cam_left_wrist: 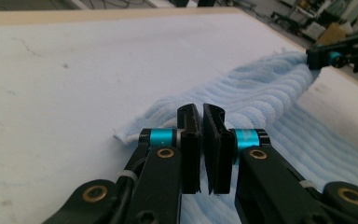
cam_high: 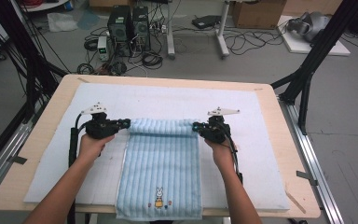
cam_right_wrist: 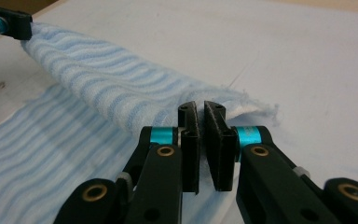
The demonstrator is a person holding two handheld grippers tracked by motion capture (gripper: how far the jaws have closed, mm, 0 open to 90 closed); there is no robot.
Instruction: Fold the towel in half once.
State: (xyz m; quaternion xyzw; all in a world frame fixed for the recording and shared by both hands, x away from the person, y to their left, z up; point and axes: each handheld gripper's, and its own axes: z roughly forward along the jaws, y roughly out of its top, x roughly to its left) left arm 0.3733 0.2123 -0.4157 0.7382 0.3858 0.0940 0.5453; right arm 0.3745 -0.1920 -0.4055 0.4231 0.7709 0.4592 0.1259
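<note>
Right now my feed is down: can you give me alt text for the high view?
A person's left gripper and right gripper each pinch a far corner of a light blue striped towel, its far edge lifted and curled over. The towel lies on a white mat on a light wooden table; its near end, bearing a small rabbit picture, overhangs the table's front.

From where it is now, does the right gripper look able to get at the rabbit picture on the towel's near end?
Probably not yet: the right gripper is shut on the towel corner; otherwise the way to the rabbit picture lies bare.
</note>
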